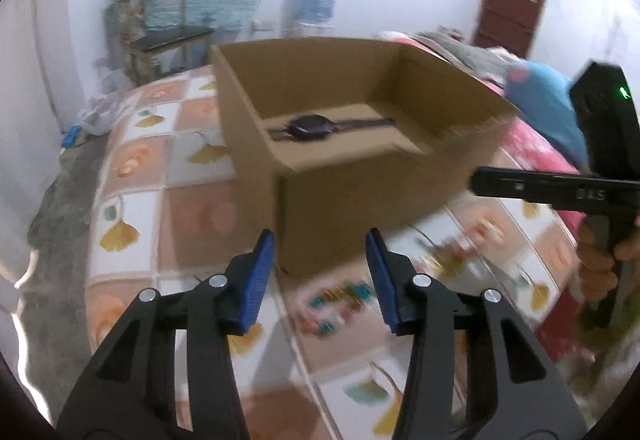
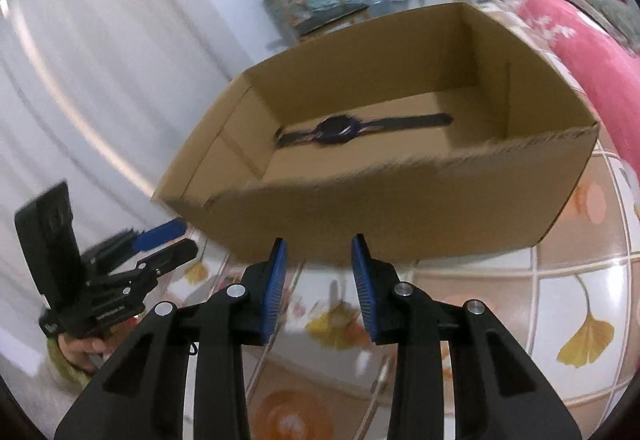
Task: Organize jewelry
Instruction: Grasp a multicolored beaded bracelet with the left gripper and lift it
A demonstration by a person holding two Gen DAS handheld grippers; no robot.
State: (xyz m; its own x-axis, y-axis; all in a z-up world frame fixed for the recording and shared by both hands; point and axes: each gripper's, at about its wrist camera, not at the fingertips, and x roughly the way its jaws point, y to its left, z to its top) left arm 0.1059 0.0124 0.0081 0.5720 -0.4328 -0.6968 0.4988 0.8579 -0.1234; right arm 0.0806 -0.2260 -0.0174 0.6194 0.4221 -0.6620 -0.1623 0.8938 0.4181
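I see a brown box (image 1: 360, 144) sitting on a bed cover (image 1: 132, 176) with squares and yellow leaves on it. I will use the box as my marker for everything. A dark watch (image 1: 316, 126) lies flat on the floor inside the box, strap stretched out. So I think one piece is already put away.

In front of the box, close to its near wall, a string of small bright beads (image 1: 336, 306) lies on the cover. It is blurry, so I can't say if it is a bracelet or a necklace. I think this is the next piece to go in.

My left gripper (image 1: 320, 280) hangs in front of the box, just over the beads. Its fingers are apart and nothing is between them. My right gripper (image 2: 319, 288) is also in front of the box, more to the right side. Its fingers are apart too, a bit closer together, and they hold nothing.

I think I am at the reaching step. Next I would need to drop the left fingers down around the beads, squeeze softly, lift over the near wall, and let go beside the watch. Beads can slip or hang, so go slow
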